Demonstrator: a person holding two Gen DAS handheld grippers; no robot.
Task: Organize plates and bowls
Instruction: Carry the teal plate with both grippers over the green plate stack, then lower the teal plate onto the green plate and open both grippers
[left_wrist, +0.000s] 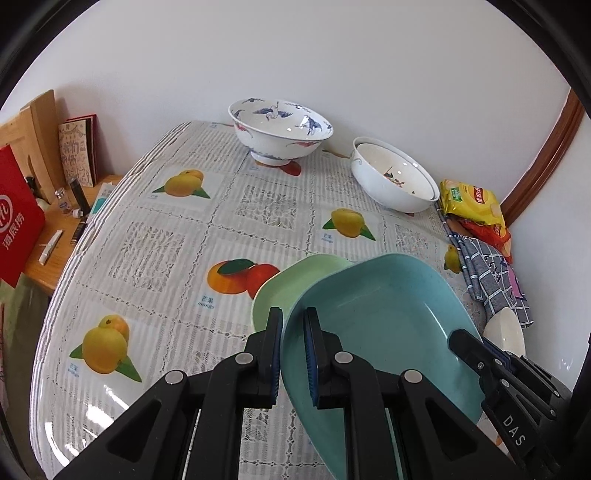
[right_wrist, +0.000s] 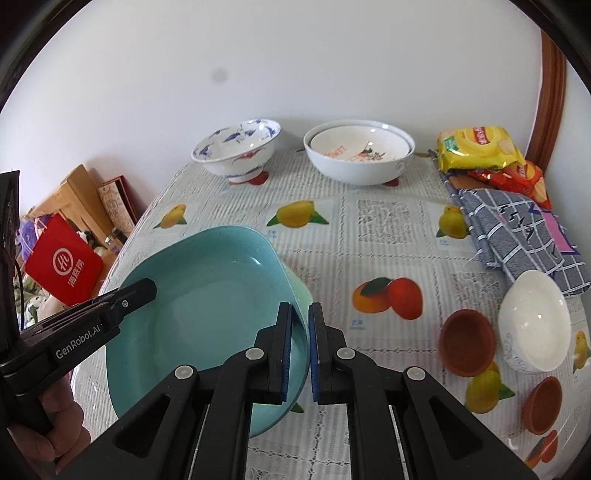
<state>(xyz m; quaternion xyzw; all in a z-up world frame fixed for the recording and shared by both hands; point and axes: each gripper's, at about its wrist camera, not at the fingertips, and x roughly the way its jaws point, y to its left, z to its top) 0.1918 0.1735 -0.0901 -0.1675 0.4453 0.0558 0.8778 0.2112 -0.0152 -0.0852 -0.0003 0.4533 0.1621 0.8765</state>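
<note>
My left gripper (left_wrist: 293, 354) is shut on the left rim of a teal plate (left_wrist: 384, 325). My right gripper (right_wrist: 300, 350) is shut on the same teal plate's (right_wrist: 207, 317) right rim. The plate is held tilted above a light green plate (left_wrist: 291, 284) that lies on the table; in the right wrist view only the green plate's edge (right_wrist: 303, 295) shows under the teal one. The right gripper's fingers (left_wrist: 469, 347) show in the left view, the left gripper's fingers (right_wrist: 136, 291) in the right view. A blue-patterned bowl (left_wrist: 279, 127) and nested white bowls (left_wrist: 393, 179) stand at the back.
A small white bowl (right_wrist: 533, 321) and two brown cups (right_wrist: 466, 341) (right_wrist: 543, 404) stand at the right. Snack packets (right_wrist: 480, 147) and a checked cloth (right_wrist: 517, 229) lie at the back right. A side table with a red bag (right_wrist: 62, 262) is at the left.
</note>
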